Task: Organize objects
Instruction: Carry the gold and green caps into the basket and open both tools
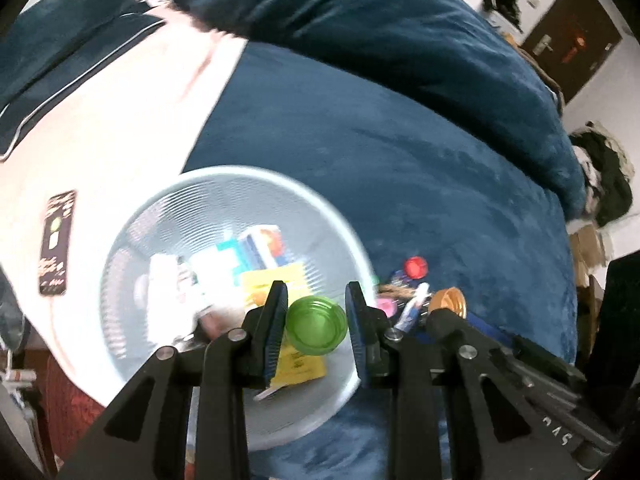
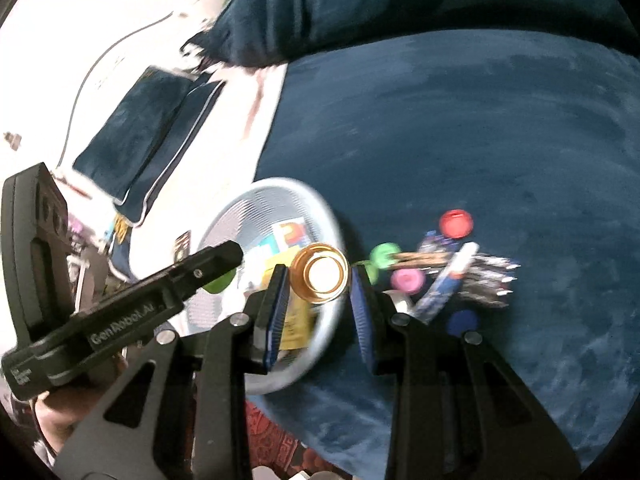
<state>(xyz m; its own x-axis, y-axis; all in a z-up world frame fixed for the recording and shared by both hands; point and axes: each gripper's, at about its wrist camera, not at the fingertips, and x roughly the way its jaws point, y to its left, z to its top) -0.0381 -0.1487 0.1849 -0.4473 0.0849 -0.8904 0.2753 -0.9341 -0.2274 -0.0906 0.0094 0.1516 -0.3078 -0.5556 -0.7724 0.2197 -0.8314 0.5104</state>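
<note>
1. Dark blue plush bedding (image 1: 400, 152) fills most of both views, with a white sheet to the left and a white mesh basket (image 1: 132, 240) sitting on the bed, already holding boxes and a yellow packet (image 1: 280, 280).
2. Between the pads of the left gripper (image 1: 317, 322) sits a green cap (image 1: 316, 326), open side toward the camera; the jaws are closed about as far as they go, pinching its rim on both sides, and it hangs over the basket's near edge.
3. The right gripper (image 2: 320, 276) is closed on a gold cap (image 2: 319, 274), held by opposite sides of its skirt just above the basket's rim.
4. Both caps look like light, rigid plastic or thin metal: they should not crush, but their smooth round walls could swivel or pop out of a pinch. A hold across the full width, low on the skirt, seems safest, and that appears to be where the pads are.
5. A loose heap is left on the blanket beside the basket: a red cap (image 2: 456, 223), a pink cap (image 2: 407, 281), a tube (image 2: 448, 280) and some dark packets, blurred too much to name with confidence.
6. Each gripper points steeply down, the two side by side, the left one's body crossing the right wrist view at lower left.
7. Judging by this, letting both caps drop into the basket is the step in hand.
</note>
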